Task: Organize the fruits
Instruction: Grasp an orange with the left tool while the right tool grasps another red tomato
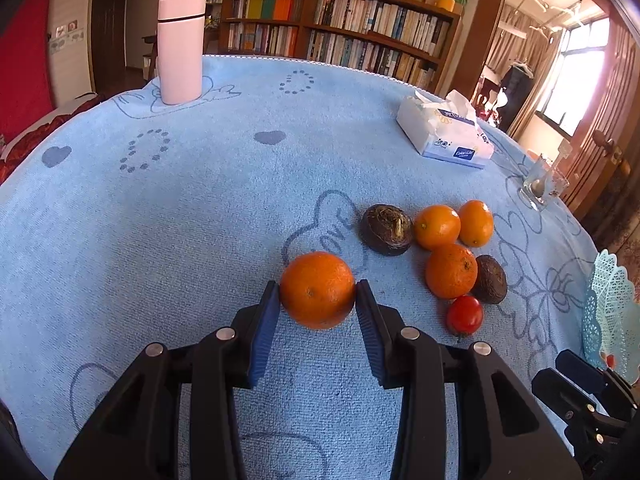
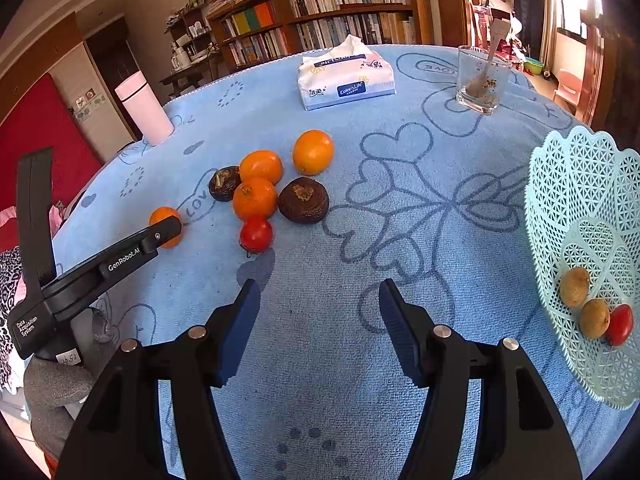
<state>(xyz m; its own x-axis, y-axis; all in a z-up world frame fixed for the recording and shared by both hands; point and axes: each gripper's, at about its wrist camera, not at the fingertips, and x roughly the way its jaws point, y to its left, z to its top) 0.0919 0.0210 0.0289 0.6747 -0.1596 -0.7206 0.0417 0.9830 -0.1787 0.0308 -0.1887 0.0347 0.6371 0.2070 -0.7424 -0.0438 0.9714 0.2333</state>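
My left gripper (image 1: 316, 292) is shut on an orange (image 1: 317, 290), its blue pads pressing both sides just above the blue towel-covered table (image 1: 200, 208). To its right lie three oranges (image 1: 451, 271), two dark brown round fruits (image 1: 387, 230) and a red tomato (image 1: 464, 315). In the right wrist view the same cluster (image 2: 255, 198) lies ahead to the left, with the tomato (image 2: 256, 234) nearest. My right gripper (image 2: 319, 286) is open over bare cloth with nothing between its fingers. A pale green lattice basket (image 2: 560, 208) on the right holds two small tan fruits (image 2: 574, 286) and a red tomato (image 2: 619, 324).
A pink bottle (image 1: 179, 48) stands at the far left. A tissue pack (image 2: 346, 80) and a glass with a spoon (image 2: 482, 80) stand at the back. A bookshelf (image 1: 340, 28) is beyond the table's far edge. A grey-gloved hand (image 2: 56, 384) holds the left gripper.
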